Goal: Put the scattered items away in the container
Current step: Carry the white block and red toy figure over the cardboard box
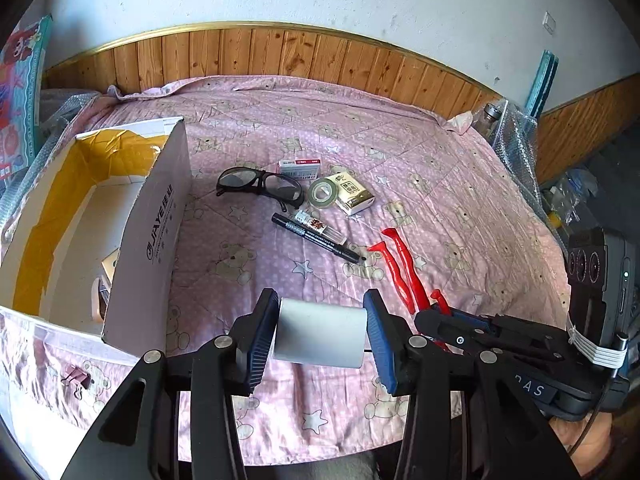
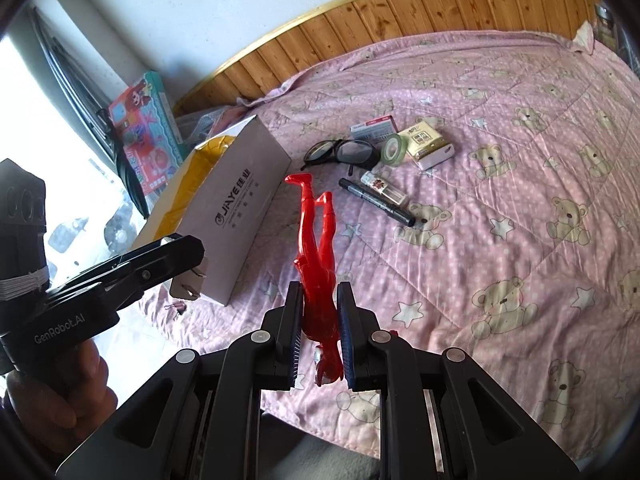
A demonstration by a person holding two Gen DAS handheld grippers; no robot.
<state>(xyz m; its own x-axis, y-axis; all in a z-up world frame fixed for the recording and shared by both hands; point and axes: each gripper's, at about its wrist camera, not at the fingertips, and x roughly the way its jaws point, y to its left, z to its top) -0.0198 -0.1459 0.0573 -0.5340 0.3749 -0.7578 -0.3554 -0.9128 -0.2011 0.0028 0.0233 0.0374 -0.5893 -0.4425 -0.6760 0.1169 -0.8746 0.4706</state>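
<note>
Your work surface is a pink quilted cotton bedspread printed with bears and stars [image 1: 420, 152], and at its left edge stands the open white cardboard box with a yellow-taped lining [image 1: 160, 240], a few small things already lying inside it. Your right gripper [image 2: 319, 336] has its fingers clamped on the torso of a glossy red plastic humanoid figure [image 2: 316, 240], which hangs head toward you with its legs pointing out toward the box's printed long side. Your left gripper [image 1: 320, 332] has its blue-padded fingers pressed against both flat ends of a white cylindrical roll [image 1: 322, 332], lifted above the quilt just right of the box's near corner.

Still loose on the quilt, well beyond both grippers, lies a tight cluster: black-framed glasses [image 1: 260, 187], a cream and white small carton [image 1: 354, 194], a red and white flat packet [image 1: 300, 168] behind the glasses, a ring of greenish tape [image 1: 323, 194] touching the carton, a black marker pen [image 1: 316, 242], and a clear small tube with a red label [image 1: 320, 227] alongside the pen. A pink binder clip [image 1: 76, 380] sits near the box's front wall.
</note>
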